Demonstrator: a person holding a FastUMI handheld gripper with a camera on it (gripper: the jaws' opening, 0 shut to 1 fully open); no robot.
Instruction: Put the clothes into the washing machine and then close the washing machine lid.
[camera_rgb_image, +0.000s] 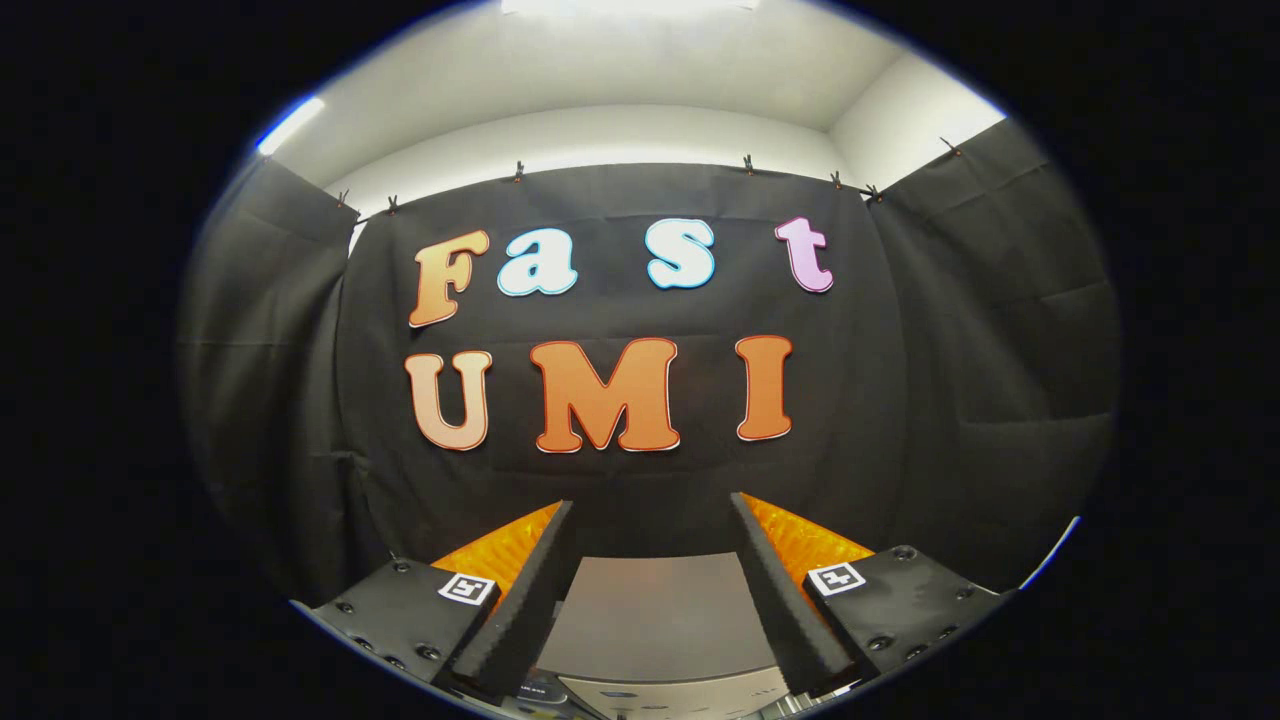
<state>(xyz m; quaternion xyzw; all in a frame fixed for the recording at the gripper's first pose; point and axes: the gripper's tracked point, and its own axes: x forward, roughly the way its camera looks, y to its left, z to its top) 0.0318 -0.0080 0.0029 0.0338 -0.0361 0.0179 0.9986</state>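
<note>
The gripper is held level and pointed straight at the back of the booth, its two fingers spread well apart with nothing gripped between them. A small square marker is seen on each finger mount.

Between the fingers and just below them, a flat grey panel is framed — it is taken to be the top of the washing machine, lid down, though only this part of it can be made out. At its near edge a paler strip with small dark buttons is glimpsed, most likely the control panel; the markings are too small to be told. No clothes are seen on that surface.

Beyond the fingers the black cloth wall is stretched across the whole back of the booth, hung from a line by small clips along its top edge. More black cloth is draped at either side, creased and folded in places.

Above the cloth a white wall and a white ceiling are lit brightly — one light strip is caught over the left-hand drape, and a second glow is seen directly overhead.
</note>
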